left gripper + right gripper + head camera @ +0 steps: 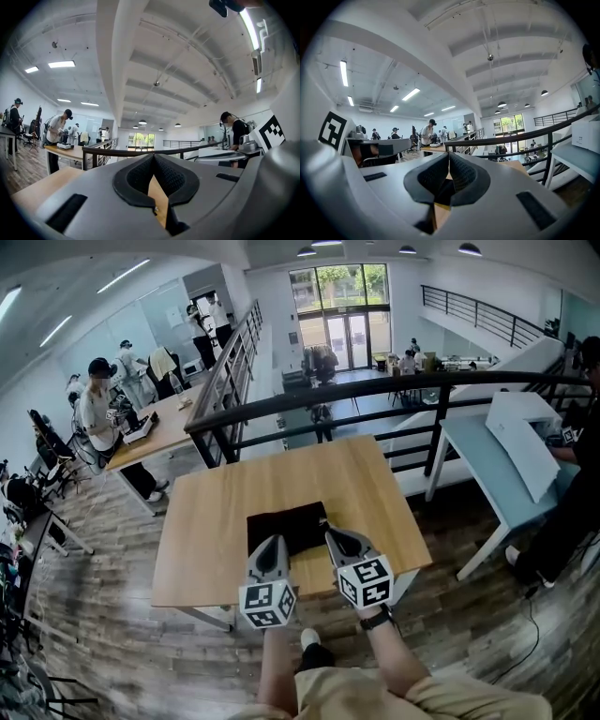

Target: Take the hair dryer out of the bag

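The square wooden worktop [206, 521] fills the middle of the head view. A black railing [375, 385] runs behind its far edge, and a pale blue table [487, 460] stands off to its right. At the far left, people stand around another long table [159, 427].

A flat black bag [291, 521] lies on the worktop, near the middle of its near half and just short of the near edge. The hair dryer itself cannot be seen in any view.

Both grippers are held level over the near edge of the worktop and point away from the person, side by side. The left gripper [273, 541] has its tip over the near edge of the bag, left of the bag's middle. The right gripper [330, 532] has its tip at the bag's near right corner. Whether either tip touches the fabric cannot be told.

In its own view the left gripper [153, 161] is clenched with nothing in it, its pads meeting at the tip. The right gripper [448, 158] is clenched and empty too.
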The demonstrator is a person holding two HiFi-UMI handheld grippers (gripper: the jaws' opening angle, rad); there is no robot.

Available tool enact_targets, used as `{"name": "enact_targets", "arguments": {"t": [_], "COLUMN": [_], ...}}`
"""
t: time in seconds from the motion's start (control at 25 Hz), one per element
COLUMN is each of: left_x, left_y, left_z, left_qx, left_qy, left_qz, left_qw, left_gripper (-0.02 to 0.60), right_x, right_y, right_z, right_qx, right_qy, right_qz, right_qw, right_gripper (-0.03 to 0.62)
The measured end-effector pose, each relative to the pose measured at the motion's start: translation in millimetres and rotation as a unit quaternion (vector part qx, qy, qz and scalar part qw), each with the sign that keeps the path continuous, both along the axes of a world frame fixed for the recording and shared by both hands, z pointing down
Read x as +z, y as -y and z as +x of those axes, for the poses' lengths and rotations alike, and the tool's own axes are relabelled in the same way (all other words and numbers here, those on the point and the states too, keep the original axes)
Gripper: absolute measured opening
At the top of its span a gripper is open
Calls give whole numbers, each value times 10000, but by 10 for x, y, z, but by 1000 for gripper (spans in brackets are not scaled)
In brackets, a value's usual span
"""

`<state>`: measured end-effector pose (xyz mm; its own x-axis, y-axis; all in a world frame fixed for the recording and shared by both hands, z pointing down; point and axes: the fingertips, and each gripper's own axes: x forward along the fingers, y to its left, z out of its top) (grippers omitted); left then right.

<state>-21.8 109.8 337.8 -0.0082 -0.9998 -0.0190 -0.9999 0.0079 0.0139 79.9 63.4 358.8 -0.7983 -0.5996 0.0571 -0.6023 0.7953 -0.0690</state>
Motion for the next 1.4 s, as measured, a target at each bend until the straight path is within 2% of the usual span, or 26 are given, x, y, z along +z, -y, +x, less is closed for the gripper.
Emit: {"name": "enact_targets", "arguments": {"t": [0.28,0.68,1.4], "left_x": [-111,-213,-10], "left_y": [384,1000,1888], "left_z": [-223,-804,-1805], "left_qx": [77,229,554], "left_qy": [-80,-27,-9], "left_qz": [110,200,28], "left_qw": [9999,9995,9985], "left_gripper": [12,12,12], "right_x": [-145,-230,-23], "right_y": [332,837,1712], "right_z": [-200,-843,-1895], "right_qx": [51,55,375], "right_qy": [-44,-104,-272], "right_qz": [125,228,66], "right_qw": [9999,9997,9989], "right_gripper": [15,15,15]}}
